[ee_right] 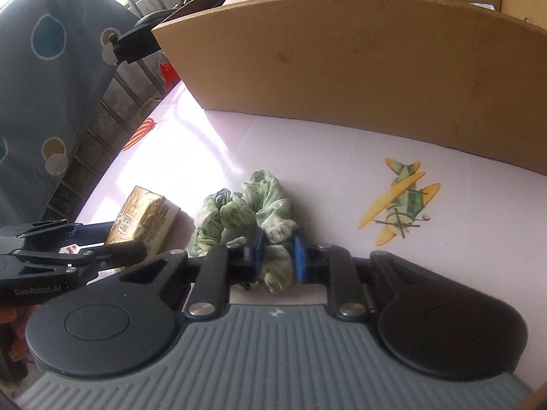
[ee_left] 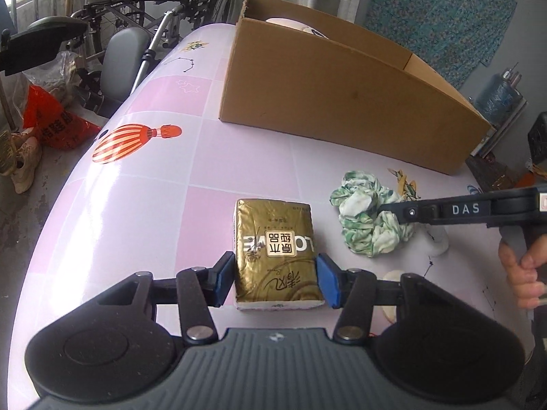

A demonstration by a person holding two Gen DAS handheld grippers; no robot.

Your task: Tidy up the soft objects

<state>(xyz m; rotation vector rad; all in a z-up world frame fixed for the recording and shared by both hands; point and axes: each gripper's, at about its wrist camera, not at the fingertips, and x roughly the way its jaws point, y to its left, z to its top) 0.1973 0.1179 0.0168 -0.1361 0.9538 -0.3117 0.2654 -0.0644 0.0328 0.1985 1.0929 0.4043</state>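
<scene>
Scrunchie [ee_right: 251, 205] and tissue pack [ee_left: 275, 251] lie side by side on the pink worktop [ee_left: 143, 184], in front of the cardboard box [ee_left: 328, 92] where a plush toy already shows over the rim. My right tongs [ee_right: 277, 254] are pinched narrow on the near fold of the green-and-white scrunchie, blue pads squeezing the fabric between them. It's light and floppy, I reckon, so one bunched fold is hold enough; the rest will dangle and could snag on the box wall if carried low. My left tongs [ee_left: 275, 282] stand about half open, straddling the near end of the gold tissue pack; the right pad sits at its edge, the left pad has a sliver of gap, so no squeeze yet. That pack looks light and squashy under a glossy, slippery wrapper, so I'd take it across the long sides, as placed now, and close firmly enough to dent it.
</scene>
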